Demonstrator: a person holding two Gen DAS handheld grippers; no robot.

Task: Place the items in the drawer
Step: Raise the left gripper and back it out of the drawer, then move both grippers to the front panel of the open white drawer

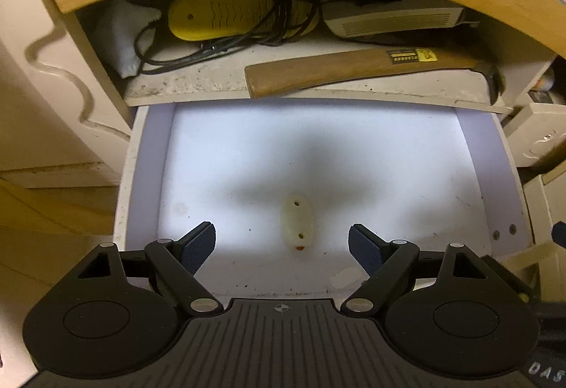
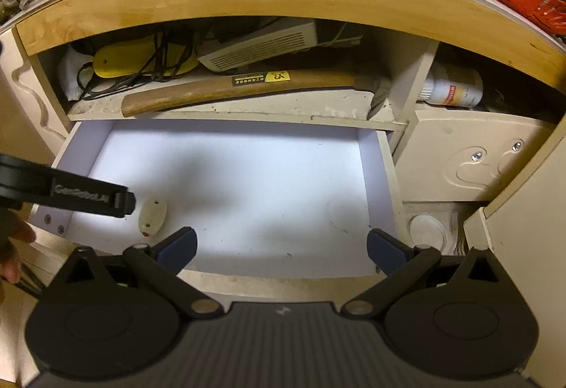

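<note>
A white drawer (image 1: 148, 182) stands pulled open below a shelf; it also shows in the right wrist view (image 2: 375, 168). A small pale oval item (image 1: 297, 223) with two dark dots and a red tip lies on the drawer floor near the front; the right wrist view shows it at the drawer's left front (image 2: 152, 217). My left gripper (image 1: 282, 246) is open and empty, just above and in front of the oval item. My right gripper (image 2: 281, 248) is open and empty over the drawer's front edge. The left gripper's body (image 2: 70, 195) reaches in from the left.
On the shelf above the drawer lie a wooden-handled hammer (image 1: 353, 69), a yellow device (image 1: 223, 11) with tangled black cables, and a white box (image 1: 392, 20). A white bottle (image 2: 452, 89) lies in the right compartment. A closed drawer front (image 2: 474, 158) is to the right.
</note>
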